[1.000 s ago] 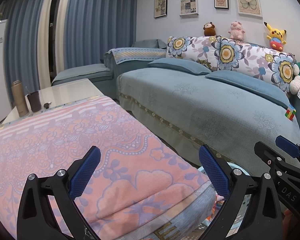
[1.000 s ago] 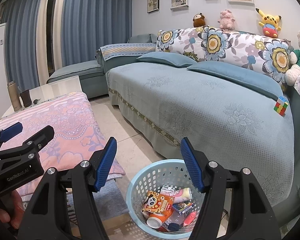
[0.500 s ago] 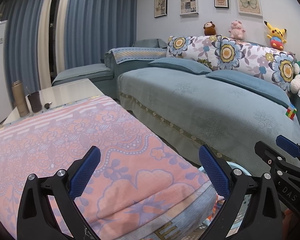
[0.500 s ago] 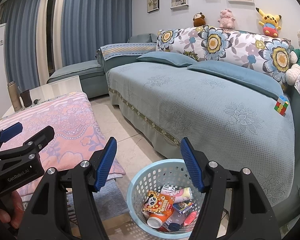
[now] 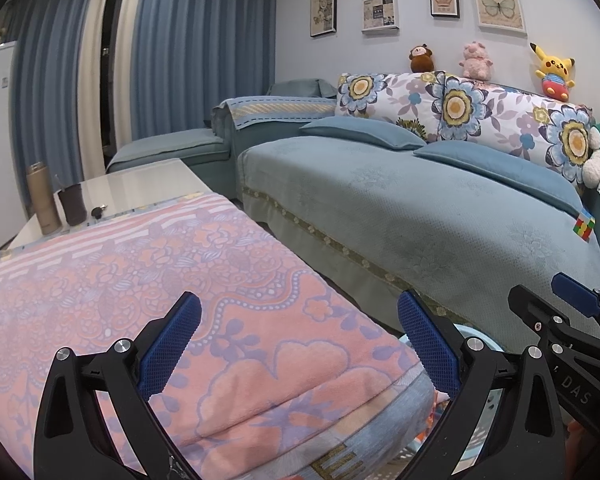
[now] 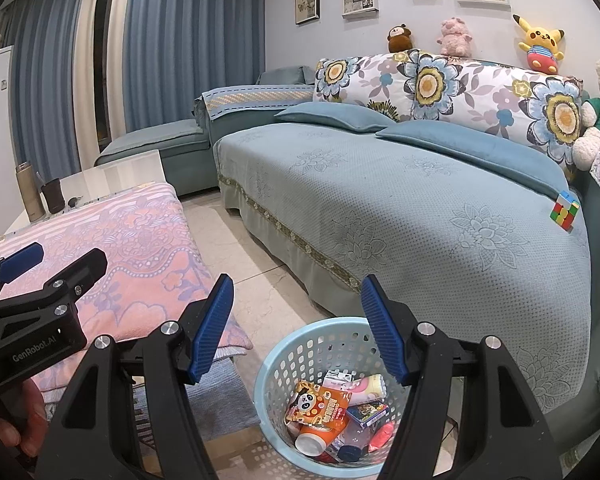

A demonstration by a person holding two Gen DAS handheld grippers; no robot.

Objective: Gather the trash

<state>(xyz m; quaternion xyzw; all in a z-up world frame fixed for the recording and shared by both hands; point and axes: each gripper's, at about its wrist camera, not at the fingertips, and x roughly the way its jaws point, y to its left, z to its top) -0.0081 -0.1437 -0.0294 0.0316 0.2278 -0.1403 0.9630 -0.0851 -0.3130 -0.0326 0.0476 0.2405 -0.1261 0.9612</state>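
Note:
A light-blue perforated basket (image 6: 284, 344) stands on the floor between the covered table and the sofa. It holds several pieces of trash: an orange panda snack pack (image 6: 320, 404), a pink tube (image 6: 366, 386), a small box and a bottle. My right gripper (image 6: 296, 304) hovers above the basket, open, nothing between its blue pads. My left gripper (image 5: 298, 320) hangs over the corner of the pink floral cloth (image 5: 148, 280), open and empty. Each gripper shows at the edge of the other's view. A sliver of the basket rim (image 5: 474, 330) peeks out behind the left gripper's right finger.
A teal sofa (image 6: 400, 200) with floral cushions, plush toys and a colour cube (image 6: 565, 210) fills the right side. A tall brown bottle (image 5: 42, 200) and a dark cup (image 5: 73, 205) stand on the far end of the table. Tiled floor (image 6: 260, 292) runs between table and sofa.

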